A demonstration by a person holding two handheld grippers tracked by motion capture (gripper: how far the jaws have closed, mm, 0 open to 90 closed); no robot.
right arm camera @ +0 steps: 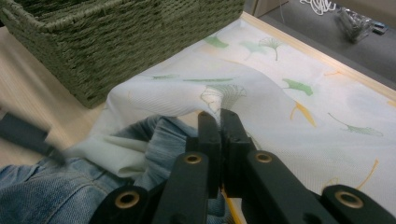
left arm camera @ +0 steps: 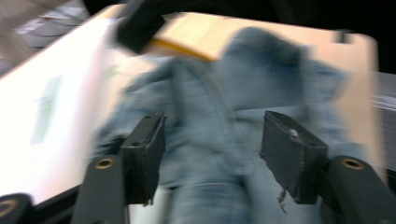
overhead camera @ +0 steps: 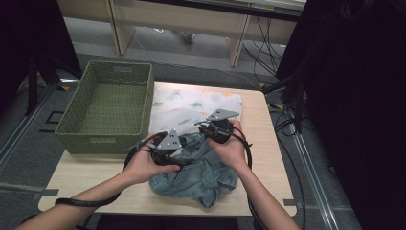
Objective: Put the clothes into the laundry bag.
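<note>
Both forearms enter the high view from below, hands meeting over crumpled denim jeans (overhead camera: 196,170) on the surface (overhead camera: 265,143), beside a green basket (overhead camera: 107,103); the left tool (overhead camera: 165,146) points right, the right tool (overhead camera: 215,127) leftward. Blurred, the left tool view shows its jaws spread above the denim, gripping nothing. Its counterpart's view shows the right tool (right arm camera: 219,123) pressed together, pinching the leaf-printed white cloth (right arm camera: 261,93).

Faded denim garment (overhead camera: 201,170) – soft cloth; woven basket (overhead camera: 107,108) – rough, matt.
</note>
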